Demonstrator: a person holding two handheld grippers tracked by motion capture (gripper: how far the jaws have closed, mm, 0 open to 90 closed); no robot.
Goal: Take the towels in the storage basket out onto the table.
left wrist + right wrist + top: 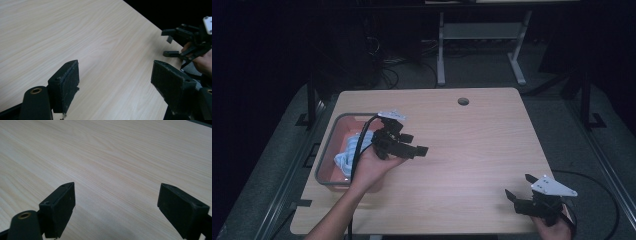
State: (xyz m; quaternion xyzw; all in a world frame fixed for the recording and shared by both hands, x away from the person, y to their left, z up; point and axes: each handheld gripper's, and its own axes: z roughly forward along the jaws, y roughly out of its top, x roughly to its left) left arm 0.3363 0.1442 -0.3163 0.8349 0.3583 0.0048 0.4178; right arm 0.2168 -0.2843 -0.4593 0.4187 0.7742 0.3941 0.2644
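White bundle, cloth or soft plastic by the look, lies in a clear bin with a pinkish floor at the left edge of the tabletop. Bundle sits toward the near half of the bin, partly hidden by the left hand and its cable. Likely light, soft, floppy; would sag if lifted by one end, so best pinched at a bunched fold near the middle, not a loose edge. Not fragile. Exact material cannot be told.

Left hand-held gripper hovers just right of the bin over bare wood, jaws spread wide, nothing between them; pads clear in the left gripper view. Right hand-held gripper at the near right corner of the tabletop, well apart from the bin, jaws also released and empty; pads over plain wood grain.

Round cable hole at the far middle of the tabletop. No labels, brands or writing readable anywhere.
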